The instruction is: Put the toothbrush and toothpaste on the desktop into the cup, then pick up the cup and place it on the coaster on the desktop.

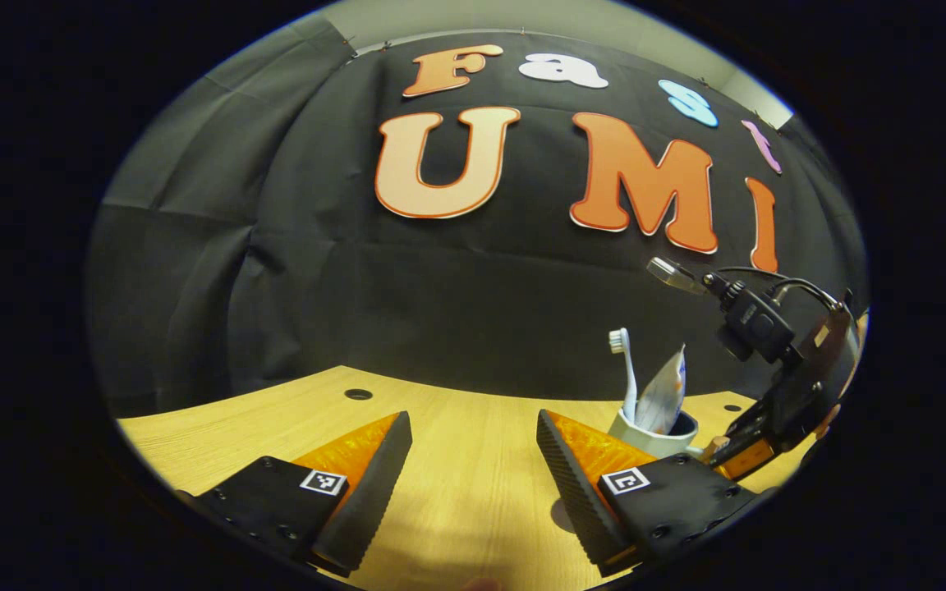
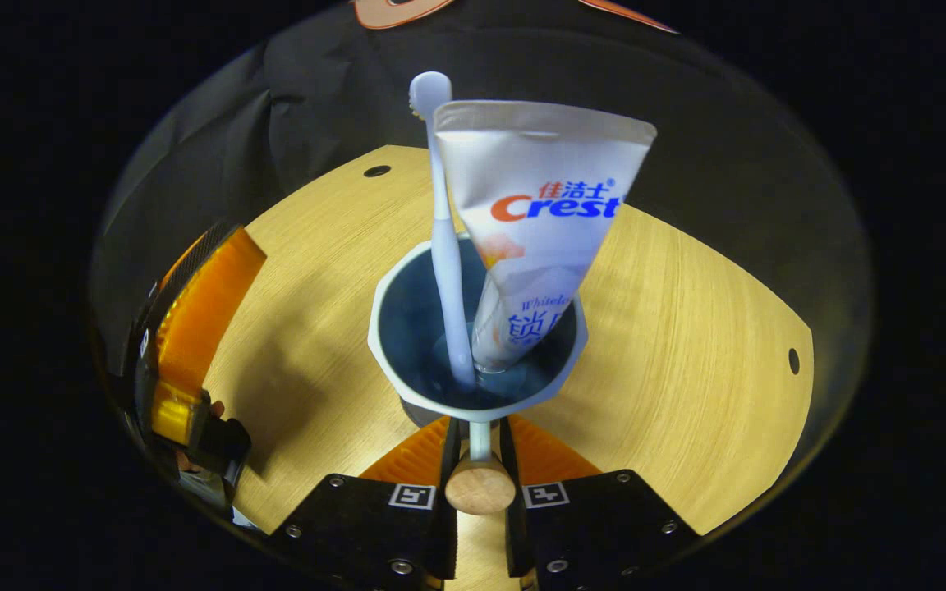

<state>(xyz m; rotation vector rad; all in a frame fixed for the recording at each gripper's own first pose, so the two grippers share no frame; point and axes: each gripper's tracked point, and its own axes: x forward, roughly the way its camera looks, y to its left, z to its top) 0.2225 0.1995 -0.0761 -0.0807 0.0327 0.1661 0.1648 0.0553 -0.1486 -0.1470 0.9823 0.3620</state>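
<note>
While holding brush and paste, pale angular-rimmed cup (image 2: pixel 407 345).

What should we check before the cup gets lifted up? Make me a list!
1. Toothbrush standing in the cup: ok.
2. Toothpaste in the cup too: ok.
3. Right tool shut on the cup handle: ok.
4. Left tool open, holding nothing, apart from the cup: ok.
5. Where the coaster is: cannot tell.
6. Toothpaste leans, may tip when lifted: cannot tell.
</note>
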